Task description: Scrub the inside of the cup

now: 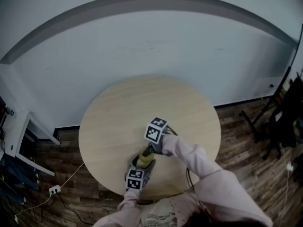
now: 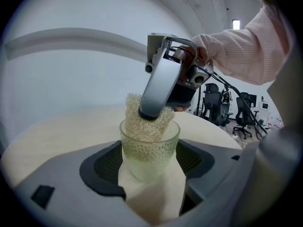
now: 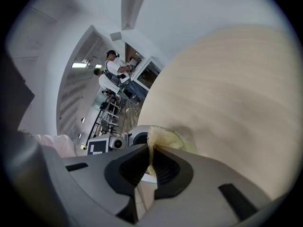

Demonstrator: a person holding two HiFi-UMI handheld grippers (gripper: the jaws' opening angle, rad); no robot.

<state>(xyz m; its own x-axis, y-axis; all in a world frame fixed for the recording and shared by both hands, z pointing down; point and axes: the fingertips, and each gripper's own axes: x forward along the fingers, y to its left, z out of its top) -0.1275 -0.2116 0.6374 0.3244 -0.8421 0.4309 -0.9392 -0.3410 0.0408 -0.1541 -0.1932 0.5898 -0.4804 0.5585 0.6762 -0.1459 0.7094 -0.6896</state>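
Left gripper (image 2: 149,164): jaws wide, pads clamped on the sides of the cup (image 2: 149,150), a clear dimpled glass, mouth up and leaning slightly away from the camera. Right gripper (image 3: 151,160): jaws nearly together, pinching a thin fold of the mesh scrubber (image 2: 137,119). Its tip sits at the cup's rim, scrubber stuffed into the mouth and sticking out above it.

Cup location: over the round wooden table (image 1: 118,112), close to the edge nearest the person and just left of the table's middle. Can't tell whether its base touches the top.

Room to move:
- Far half of the table and both sides are bare, so there is open surface ahead, left and right of the grippers.
- Near edge is tight. The left gripper's marker cube (image 1: 135,179) sits just inside the rim and the sleeves (image 1: 199,160) cross it.
- Far rim comes close to the white wall (image 1: 156,46); head view doesn't show whether there's a gap.

Around, all off the table:
- Dark wood floor (image 1: 236,122) on both sides.
- Power strip (image 1: 55,189) and its cable on the floor at left, near the table's rim.
- White frame (image 1: 28,136) against the left wall, well apart.
- Dark stand (image 1: 265,122) at right, well apart.
- Office chairs (image 2: 244,115) in the background, beyond the table.

Between the two grippers, only the cup and scrubber.
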